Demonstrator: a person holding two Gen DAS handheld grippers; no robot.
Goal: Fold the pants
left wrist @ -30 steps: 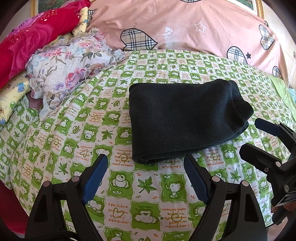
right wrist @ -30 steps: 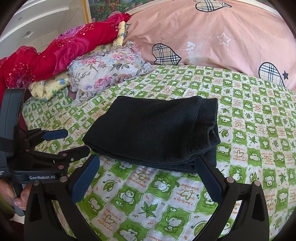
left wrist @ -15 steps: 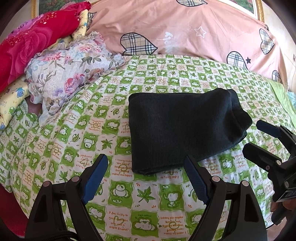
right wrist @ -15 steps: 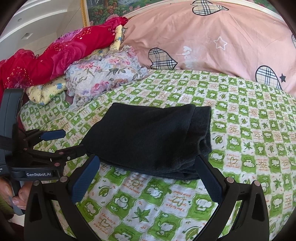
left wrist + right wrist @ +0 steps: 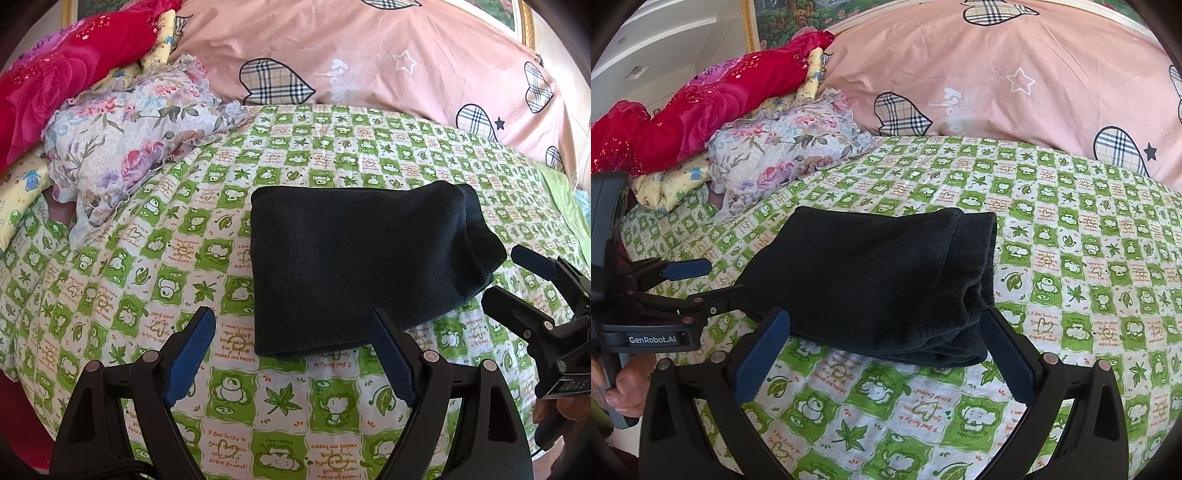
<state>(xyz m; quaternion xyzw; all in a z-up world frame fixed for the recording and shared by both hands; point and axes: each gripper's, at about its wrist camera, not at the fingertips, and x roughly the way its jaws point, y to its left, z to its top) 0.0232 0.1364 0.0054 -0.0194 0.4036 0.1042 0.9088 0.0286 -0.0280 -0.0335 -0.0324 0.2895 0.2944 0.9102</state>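
Note:
The black pants (image 5: 362, 266) lie folded into a thick rectangle on the green-and-white checked bedsheet (image 5: 155, 258); they also show in the right wrist view (image 5: 879, 280). My left gripper (image 5: 291, 339) is open and empty, just short of the bundle's near left corner. My right gripper (image 5: 886, 336) is open and empty, its fingers on either side of the bundle's near edge without touching it. The right gripper also shows at the right of the left wrist view (image 5: 517, 280), and the left gripper at the left of the right wrist view (image 5: 713, 280).
A big pink pillow with plaid hearts (image 5: 369, 55) runs along the back. A floral cloth (image 5: 129, 140), a red rose blanket (image 5: 55, 81) and a yellow cloth (image 5: 668, 184) are piled at the back left. The bed's edge drops off at the near left.
Both grippers have drawn back a little from the folded pants, which now sit slightly farther away. Both stay open and the pants have not moved.

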